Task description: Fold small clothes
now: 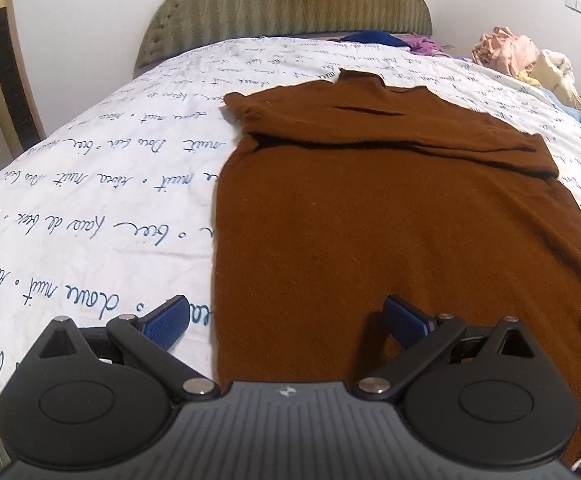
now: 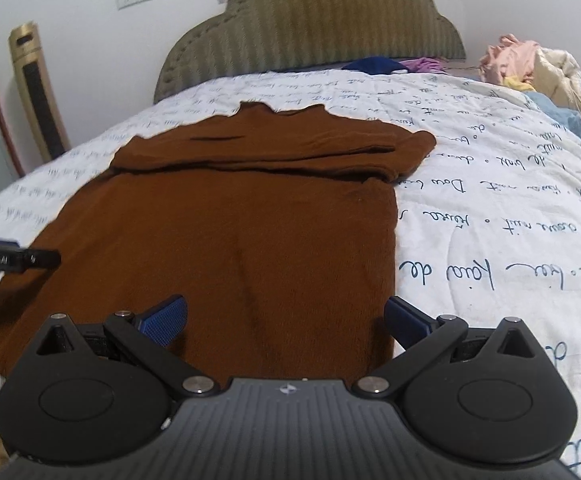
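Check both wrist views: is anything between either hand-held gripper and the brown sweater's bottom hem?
Nothing visible is. The left hand-held gripper and right hand-held gripper both sit open right over the near hem corners of the brown sweater, with only the printed bedspread beside it. The clothes pile lies far off.

Brown sweater [image 1: 390,232] on a white bedsheet [image 1: 90,208] patterned with blue handwriting.

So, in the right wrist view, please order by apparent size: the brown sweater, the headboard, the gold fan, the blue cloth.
1. Sweater, though it lies nearest the camera.
2. Headboard.
3. Fan.
4. Blue cloth, farthest away.
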Motion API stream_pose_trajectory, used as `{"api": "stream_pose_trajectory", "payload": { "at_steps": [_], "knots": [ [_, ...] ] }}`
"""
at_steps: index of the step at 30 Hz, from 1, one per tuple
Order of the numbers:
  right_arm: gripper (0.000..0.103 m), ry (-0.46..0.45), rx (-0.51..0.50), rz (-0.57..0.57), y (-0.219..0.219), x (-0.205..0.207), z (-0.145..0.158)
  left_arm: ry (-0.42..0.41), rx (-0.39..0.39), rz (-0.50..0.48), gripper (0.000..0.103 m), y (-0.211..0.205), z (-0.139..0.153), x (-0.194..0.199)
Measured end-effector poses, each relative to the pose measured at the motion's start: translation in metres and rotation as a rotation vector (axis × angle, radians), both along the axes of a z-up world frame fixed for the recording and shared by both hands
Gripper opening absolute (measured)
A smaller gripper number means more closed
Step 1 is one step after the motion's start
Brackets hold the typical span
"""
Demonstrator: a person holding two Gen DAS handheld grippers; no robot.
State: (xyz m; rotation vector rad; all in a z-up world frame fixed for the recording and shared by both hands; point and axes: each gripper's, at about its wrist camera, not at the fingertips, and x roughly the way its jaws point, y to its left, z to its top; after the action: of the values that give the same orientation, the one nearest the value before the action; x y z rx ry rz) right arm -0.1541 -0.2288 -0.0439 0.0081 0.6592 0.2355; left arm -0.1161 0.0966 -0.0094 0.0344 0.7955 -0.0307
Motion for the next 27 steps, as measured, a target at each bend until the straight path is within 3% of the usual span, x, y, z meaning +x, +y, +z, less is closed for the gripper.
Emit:
{"api": "stream_pose_trajectory", "payload": {
  "at_steps": [16, 22, 27],
  "knots": [
    [0.102, 0.077, 0.105, -0.033, -0.038, -0.025, -0.002, 0.026, 0.052, -0.012, 0.103, 0.001, -0.001, -0.01],
    [0.099, 0.117, 0.176, 0.003, -0.05, -0.038, 0.003, 0.09, 0.013, -0.067, 0.103, 0.025, 0.001, -0.025],
    [0.09, 0.199, 0.283, 0.02, -0.069, -0.044, 0.001, 0.112, -0.029, -0.121, 0.103, 0.047, -0.002, -0.04]
  ]
}}
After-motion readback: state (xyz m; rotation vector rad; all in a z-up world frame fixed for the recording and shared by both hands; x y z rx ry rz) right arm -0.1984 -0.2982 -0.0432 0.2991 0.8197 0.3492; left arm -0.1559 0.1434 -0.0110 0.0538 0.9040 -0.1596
